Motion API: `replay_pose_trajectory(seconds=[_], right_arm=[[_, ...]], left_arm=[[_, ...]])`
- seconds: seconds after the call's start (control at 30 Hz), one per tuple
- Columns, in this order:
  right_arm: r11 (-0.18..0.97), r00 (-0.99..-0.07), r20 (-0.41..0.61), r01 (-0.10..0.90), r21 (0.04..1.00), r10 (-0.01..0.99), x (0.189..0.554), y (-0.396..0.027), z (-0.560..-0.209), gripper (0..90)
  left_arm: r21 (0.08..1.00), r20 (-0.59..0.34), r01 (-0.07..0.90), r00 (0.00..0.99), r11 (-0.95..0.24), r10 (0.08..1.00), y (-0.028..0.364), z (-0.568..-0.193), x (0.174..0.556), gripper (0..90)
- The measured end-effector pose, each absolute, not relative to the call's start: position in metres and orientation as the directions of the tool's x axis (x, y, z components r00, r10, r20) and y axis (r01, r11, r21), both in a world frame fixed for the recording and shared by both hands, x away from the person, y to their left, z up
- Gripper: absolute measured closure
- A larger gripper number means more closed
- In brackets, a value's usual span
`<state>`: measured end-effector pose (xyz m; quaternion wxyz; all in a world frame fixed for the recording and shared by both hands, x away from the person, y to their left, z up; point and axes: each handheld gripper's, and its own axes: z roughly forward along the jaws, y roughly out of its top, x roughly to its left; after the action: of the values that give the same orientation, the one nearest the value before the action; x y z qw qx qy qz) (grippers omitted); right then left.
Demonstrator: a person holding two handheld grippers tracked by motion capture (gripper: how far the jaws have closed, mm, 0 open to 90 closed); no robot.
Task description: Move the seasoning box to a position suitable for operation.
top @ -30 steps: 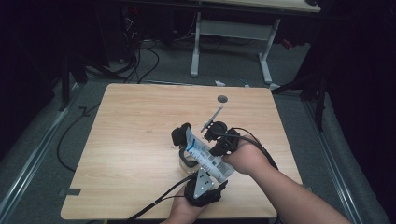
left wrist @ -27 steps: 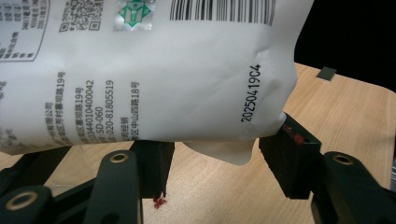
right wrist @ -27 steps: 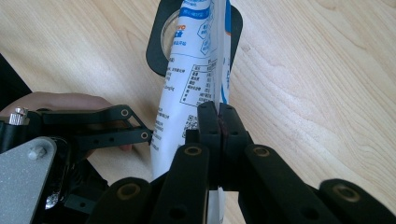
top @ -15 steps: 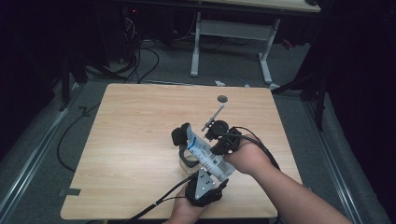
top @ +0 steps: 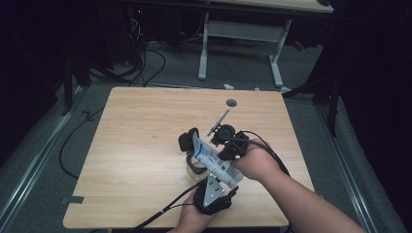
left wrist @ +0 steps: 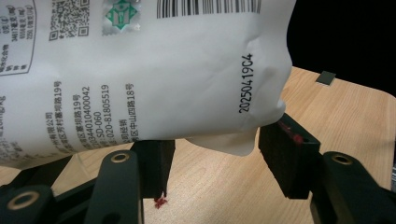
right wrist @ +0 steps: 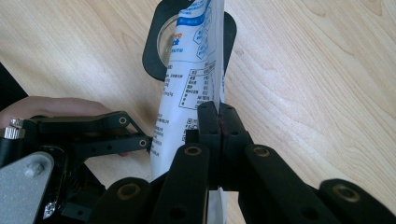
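Observation:
A white printed pouch (top: pixel 210 156) is held slanted above the table's near middle. My right gripper (right wrist: pixel 218 116) is shut on the pouch's (right wrist: pixel 184 88) thin edge, its jaws pressed flat together. In the high view, the right gripper (top: pixel 221 154) comes in from the right. My left gripper (left wrist: pixel 215 144) has its pads set against the pouch's (left wrist: pixel 140 70) lower bulge, one on each side, and the right pad dents the corner. In the high view, the left gripper (top: pixel 197 158) reaches up from the near edge. A black-rimmed clear container (right wrist: pixel 161 44) sits under the pouch's far end.
The wooden table (top: pixel 141 126) lies bare to the left and at the back. A small grey round disc (top: pixel 231 103) sits near its far side. A thin metal rod (top: pixel 219 120) sticks out past the right gripper. Cables trail off the near edge. Dark floor with desk legs lies beyond.

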<state>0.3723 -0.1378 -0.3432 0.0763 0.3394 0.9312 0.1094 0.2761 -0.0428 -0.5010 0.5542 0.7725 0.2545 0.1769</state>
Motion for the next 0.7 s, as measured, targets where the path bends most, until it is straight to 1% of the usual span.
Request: replay_pose_trajectory(seconds=[0.7], right_arm=[[0.746,-0.760,-0.062,0.614,0.258,0.647,0.3703,-0.1375,-0.3422,90.0]], left_arm=[[0.948,-0.015,0.198,0.809,-0.249,0.588,-0.0422,-0.5018,0.2757,47.8]])
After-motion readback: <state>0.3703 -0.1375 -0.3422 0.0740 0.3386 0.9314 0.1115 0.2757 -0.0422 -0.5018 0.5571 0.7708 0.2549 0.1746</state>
